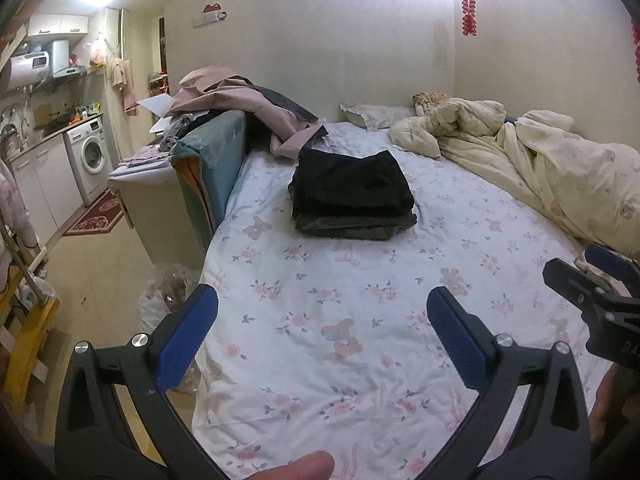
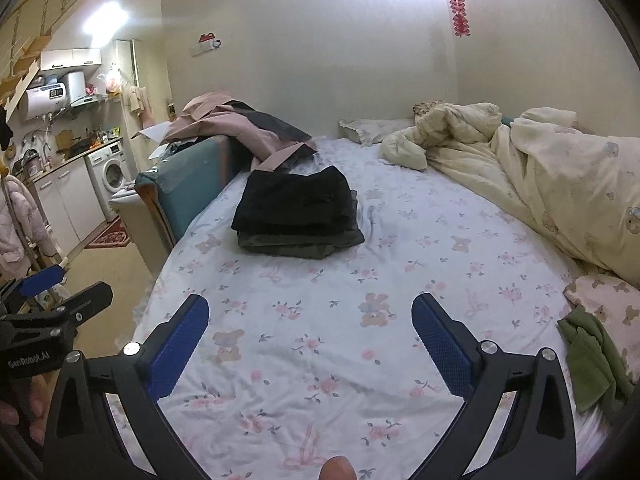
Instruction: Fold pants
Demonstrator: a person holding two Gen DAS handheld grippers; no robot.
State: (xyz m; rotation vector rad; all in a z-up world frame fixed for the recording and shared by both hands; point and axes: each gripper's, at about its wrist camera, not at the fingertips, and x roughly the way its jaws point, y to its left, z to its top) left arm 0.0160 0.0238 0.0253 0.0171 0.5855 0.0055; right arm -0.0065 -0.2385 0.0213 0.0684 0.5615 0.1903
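Note:
A stack of folded dark pants (image 1: 352, 196) lies on the floral bed sheet (image 1: 320, 312) toward the far left of the bed; it also shows in the right wrist view (image 2: 298, 216). My left gripper (image 1: 322, 304) is open and empty, held above the near part of the sheet, well short of the stack. My right gripper (image 2: 310, 312) is open and empty too, also over the near sheet. The right gripper shows at the right edge of the left wrist view (image 1: 592, 276). The left gripper shows at the left edge of the right wrist view (image 2: 60, 288).
A cream duvet (image 1: 540, 160) is bunched along the bed's right side. Pink clothes (image 1: 244, 100) are heaped on a teal footboard (image 1: 216, 152) at the left. A green cloth (image 2: 592, 356) lies near right. A kitchen with a washing machine (image 1: 90, 152) is at far left.

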